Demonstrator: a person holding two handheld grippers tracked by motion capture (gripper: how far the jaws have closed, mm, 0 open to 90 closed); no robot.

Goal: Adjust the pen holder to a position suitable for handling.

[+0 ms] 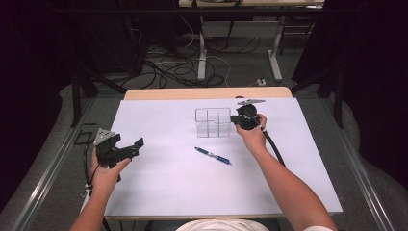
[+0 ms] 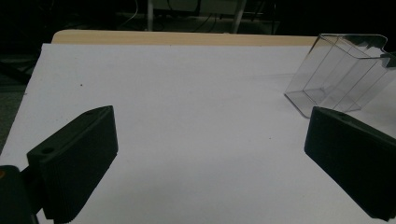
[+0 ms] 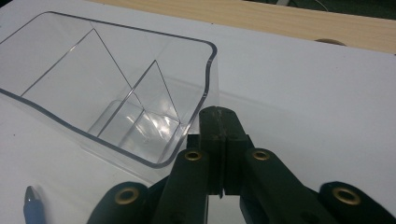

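A white sheet (image 1: 163, 187) is covering the bench, with dark floor and cables beyond. One pen (image 1: 212, 155) is lying centrally. One clear box (image 1: 212, 122) is standing at twelve o'clock from it. Left gripper (image 1: 129, 148) jaws are gaping empty; right gripper (image 1: 239, 120) jaws are pressing closed beside the box.

— Where does the high view sit?
— Above the person's side, looking forward and down over the whole white table (image 1: 159, 187).
— And the gripper views?
— Both ride low and close. The left gripper view faces across the sheet; the right gripper view looks steeply down. All three share the clear divided container (image 1: 212, 122) (image 2: 338, 74) (image 3: 116, 88).
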